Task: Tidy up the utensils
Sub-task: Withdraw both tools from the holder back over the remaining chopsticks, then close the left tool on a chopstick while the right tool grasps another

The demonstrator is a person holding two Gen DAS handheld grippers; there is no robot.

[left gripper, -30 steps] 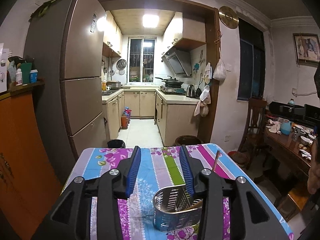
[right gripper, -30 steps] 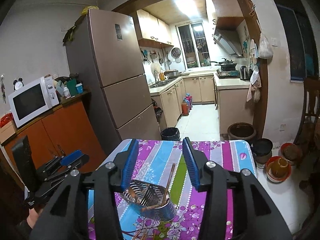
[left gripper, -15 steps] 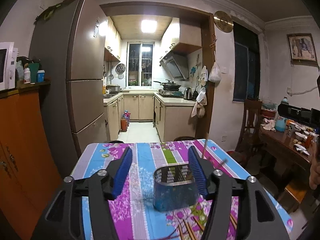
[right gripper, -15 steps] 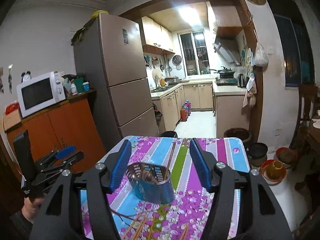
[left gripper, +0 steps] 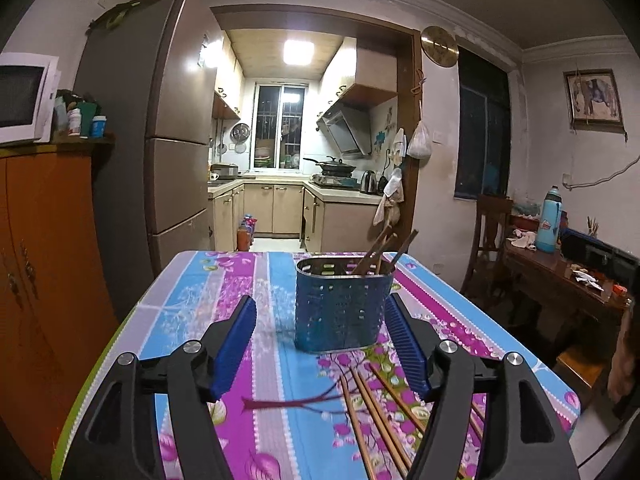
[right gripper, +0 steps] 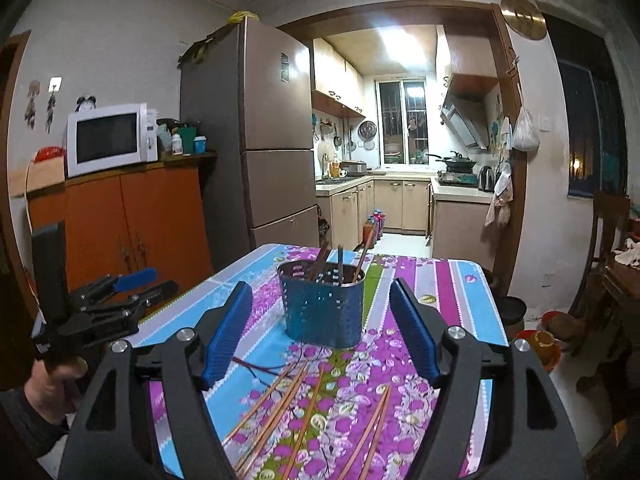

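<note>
Left wrist view shows the tabletop (left gripper: 200, 300) first, the biggest thing, under a cloth of blue, purple and pink stripes with flowers. On it stands the metal chopstick holder (left gripper: 340, 312), upright, full of small holes, with a few chopsticks in the holder (left gripper: 376, 252) leaning out of the top. More loose chopsticks (left gripper: 372, 408) lie flat on the cloth just in front of it.

The left gripper (left gripper: 320, 344) has its blue fingers (left gripper: 234, 344) spread apart, and they have just been opening. Nothing is gripped; the loose sticks lie on the cloth under the gap. In the right wrist view the right gripper (right gripper: 322, 328) has also just been opening, and it grips nothing.

The step looks like reaching for a loose stick. To do it well, a gripper should come down low over one stick or a neat pair, line its fingers across it, and pinch near the middle so it does not tip. Then it should lift the stick, stand it up and drop it into the holder without bumping it over.

No brand or writing can be read; the small sticker on the fridge (right gripper: 276, 112) is too blurry.
</note>
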